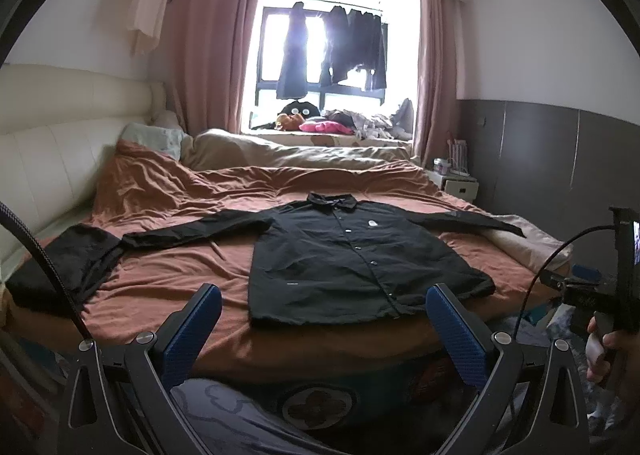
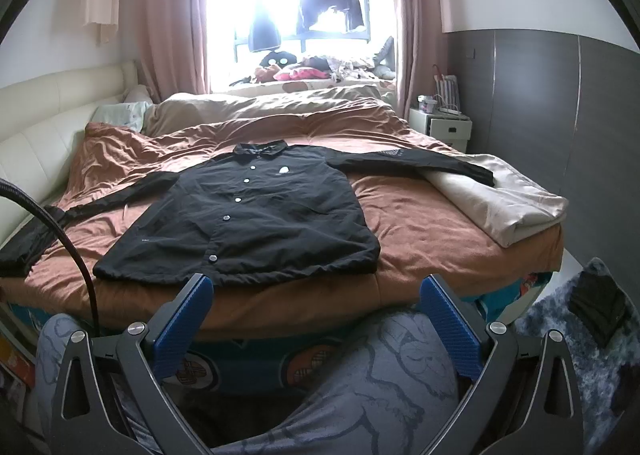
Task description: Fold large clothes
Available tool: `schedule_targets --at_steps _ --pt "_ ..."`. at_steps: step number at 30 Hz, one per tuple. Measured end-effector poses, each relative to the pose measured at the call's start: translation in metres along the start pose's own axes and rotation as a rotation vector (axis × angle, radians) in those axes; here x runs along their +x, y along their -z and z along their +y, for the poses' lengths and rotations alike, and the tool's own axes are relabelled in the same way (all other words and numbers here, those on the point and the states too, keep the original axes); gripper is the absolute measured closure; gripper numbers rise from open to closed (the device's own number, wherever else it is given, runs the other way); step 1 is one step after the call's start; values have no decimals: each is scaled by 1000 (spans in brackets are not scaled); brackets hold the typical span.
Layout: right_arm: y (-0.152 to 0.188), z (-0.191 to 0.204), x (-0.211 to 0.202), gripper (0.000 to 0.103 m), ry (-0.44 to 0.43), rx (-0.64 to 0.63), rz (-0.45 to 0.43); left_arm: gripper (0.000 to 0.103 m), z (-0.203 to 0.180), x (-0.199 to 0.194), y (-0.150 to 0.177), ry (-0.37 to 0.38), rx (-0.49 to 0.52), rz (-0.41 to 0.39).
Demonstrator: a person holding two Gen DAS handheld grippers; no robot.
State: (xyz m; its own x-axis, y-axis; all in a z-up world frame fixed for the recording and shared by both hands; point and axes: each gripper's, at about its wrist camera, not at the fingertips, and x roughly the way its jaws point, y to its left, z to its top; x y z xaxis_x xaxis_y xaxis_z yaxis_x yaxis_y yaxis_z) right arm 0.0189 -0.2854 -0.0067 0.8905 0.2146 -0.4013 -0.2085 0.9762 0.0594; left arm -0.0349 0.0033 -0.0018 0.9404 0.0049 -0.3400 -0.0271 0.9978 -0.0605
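Jacket (image 2: pixel 256 215) lies flat, collar toward window, sleeves spread sideways; both hand-held grippers wide.

Black jacket (image 2: pixel 256 215) with white snaps — rust-orange bedspread (image 2: pixel 420 215) — blue fingers (image 2: pixel 182 323).
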Motion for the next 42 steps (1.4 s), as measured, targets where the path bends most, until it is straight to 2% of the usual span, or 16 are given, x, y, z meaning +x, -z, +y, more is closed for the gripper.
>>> schedule_targets --at_steps 13,16,19,22,25,29,33,38,42 --pt "-16 14 34 0 -40 3 17 0 26 34 -7 -28 -18 49" --pt "-22 15 43 0 -60 31 -33 0 34 48 -8 -36 -26 63" --pt "-30 18 55 0 -81 49 -74 0 40 68 -9 -59 -36 73" --pt "-39 21 75 0 -92 55 -57 0 49 91 -14 -56 -63 90" --pt "-50 26 96 0 -65 51 -34 0 55 116 -20 -57 -71 121" --pt "-78 35 116 0 -55 83 -51 0 68 152 -26 -73 -77 174" --pt "-100 50 135 0 -59 70 -66 0 92 183 -27 -91 -103 225" --pt "-106 65 171 0 -57 -15 -22 0 127 212 -28 -109 -166 272" --pt "-122 75 196 0 -75 -45 -17 0 158 230 -32 -155 -211 296"
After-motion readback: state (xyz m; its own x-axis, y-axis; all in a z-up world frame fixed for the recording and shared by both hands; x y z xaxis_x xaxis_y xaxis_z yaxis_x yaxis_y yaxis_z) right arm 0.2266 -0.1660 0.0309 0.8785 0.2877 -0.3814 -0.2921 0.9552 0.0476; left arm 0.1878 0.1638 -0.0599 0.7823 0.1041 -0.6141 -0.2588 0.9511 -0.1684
